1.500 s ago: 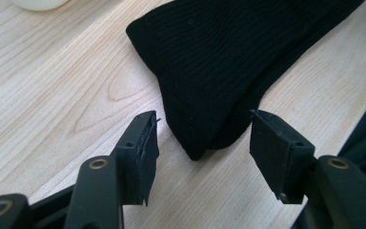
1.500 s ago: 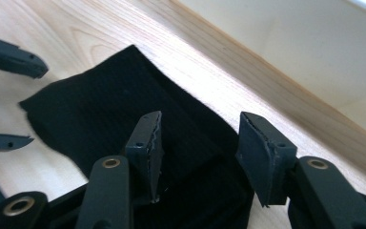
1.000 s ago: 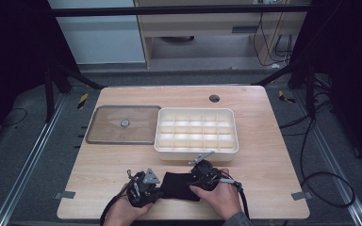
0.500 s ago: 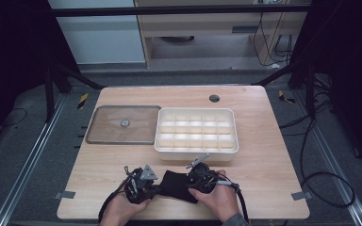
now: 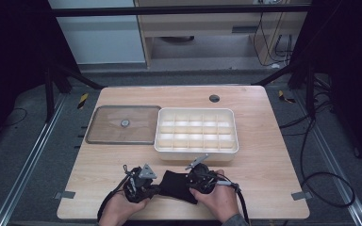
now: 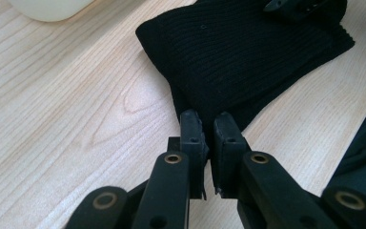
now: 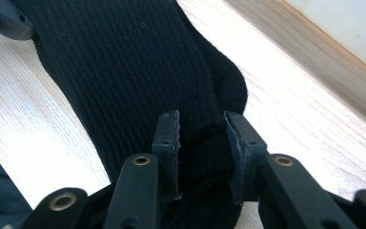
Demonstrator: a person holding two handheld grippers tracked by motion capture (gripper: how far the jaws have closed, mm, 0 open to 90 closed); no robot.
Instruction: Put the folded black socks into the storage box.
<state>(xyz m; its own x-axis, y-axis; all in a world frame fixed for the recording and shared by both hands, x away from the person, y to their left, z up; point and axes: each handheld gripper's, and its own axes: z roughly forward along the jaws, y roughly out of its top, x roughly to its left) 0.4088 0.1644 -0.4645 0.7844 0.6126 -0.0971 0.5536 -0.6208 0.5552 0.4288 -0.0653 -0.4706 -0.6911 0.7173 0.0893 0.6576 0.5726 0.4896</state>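
A black ribbed knit cloth [image 5: 174, 185] lies on the wooden table [image 5: 264, 155] near its front edge, held between my two grippers. My left gripper [image 5: 154, 189] is shut on the cloth's left edge; in the left gripper view the jaws pinch a corner of the cloth [image 6: 248, 57], left gripper [image 6: 208, 133]. At the cloth's right end my right gripper [image 5: 190, 185] is shut on a thick bunched fold. In the right gripper view that fold of the cloth [image 7: 124, 62] fills the gap between the jaws, right gripper [image 7: 202, 131].
A white box [image 5: 196, 149] divided into several compartments stands just beyond the grippers. To its left lies a clear flat lid [image 5: 96, 128] with a small knob. A round cable hole [image 5: 214, 98] sits near the table's far edge.
Both hands have shifted slightly toward the front edge, the right gripper coming a little closer to the left one. Both grips on the cloth are unchanged.
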